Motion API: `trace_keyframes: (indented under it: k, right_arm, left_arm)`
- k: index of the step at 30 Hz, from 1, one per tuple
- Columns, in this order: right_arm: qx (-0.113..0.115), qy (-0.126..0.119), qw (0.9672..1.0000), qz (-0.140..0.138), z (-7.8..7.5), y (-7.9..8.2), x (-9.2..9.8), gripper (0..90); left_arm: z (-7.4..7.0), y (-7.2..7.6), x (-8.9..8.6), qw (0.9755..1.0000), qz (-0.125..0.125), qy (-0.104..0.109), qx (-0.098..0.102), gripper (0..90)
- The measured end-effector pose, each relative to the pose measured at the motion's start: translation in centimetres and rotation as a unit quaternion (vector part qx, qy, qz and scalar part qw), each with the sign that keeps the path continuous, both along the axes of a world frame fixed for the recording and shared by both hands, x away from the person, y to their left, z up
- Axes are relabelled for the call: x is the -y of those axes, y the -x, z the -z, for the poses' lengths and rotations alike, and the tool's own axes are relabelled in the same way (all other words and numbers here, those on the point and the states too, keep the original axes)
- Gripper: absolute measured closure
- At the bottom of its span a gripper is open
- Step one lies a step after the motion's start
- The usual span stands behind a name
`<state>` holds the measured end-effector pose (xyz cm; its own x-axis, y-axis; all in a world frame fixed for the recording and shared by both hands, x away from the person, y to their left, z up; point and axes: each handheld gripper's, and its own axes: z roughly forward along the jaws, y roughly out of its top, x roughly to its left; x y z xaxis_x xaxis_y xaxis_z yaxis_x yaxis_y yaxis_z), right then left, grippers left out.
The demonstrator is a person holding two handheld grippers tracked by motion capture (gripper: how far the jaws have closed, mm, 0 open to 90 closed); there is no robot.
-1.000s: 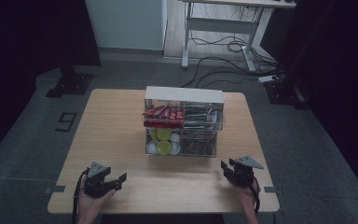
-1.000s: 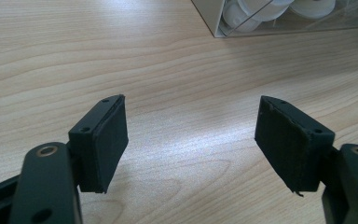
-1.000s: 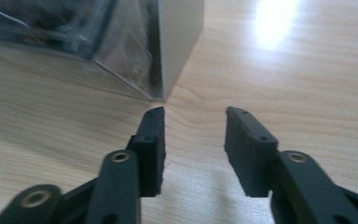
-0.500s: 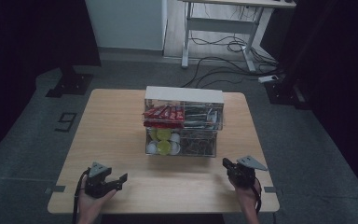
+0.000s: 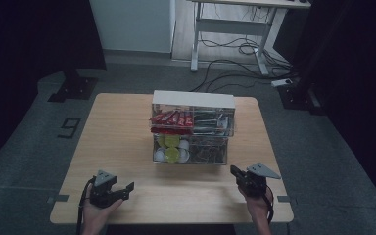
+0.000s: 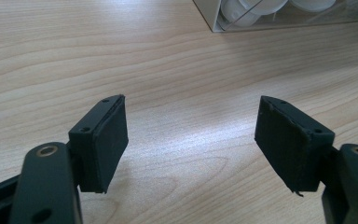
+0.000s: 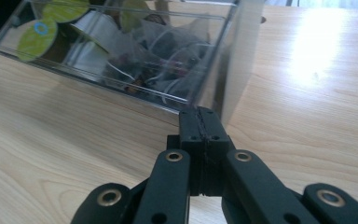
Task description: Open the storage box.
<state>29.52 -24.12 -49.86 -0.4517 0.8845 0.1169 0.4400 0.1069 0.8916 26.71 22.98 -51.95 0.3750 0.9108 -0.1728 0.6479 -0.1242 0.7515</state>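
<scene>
Near the clear plastic two-tier organiser point(image 5: 192, 128), my right tongs point(image 7: 199, 122) just snapped together empty; left tongs point(image 6: 191, 135) spread, idle on bench point(image 5: 127, 147).

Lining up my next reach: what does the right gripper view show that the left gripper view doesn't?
Right gripper view alone: the right gripper shut with nothing between its pads, pointing at the corner of the clear organiser, with green-lidded cups and dark packets inside. Left gripper view alone: the left gripper open over bare wood, white cups at the organiser's corner. Shared: the wooden table and that organiser.
</scene>
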Motion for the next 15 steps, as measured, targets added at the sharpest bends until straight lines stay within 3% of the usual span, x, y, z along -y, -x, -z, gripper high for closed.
trace_keyframes:
  k: [15]
  right_arm:
    - [0.01, -0.025, 0.9991, -0.033, -1.3, 0.1, -1.9, 89.3]
  left_arm:
    - [0.2, -0.1, 0.2, 1.0, 0.006, -0.003, -0.003, 26.2]
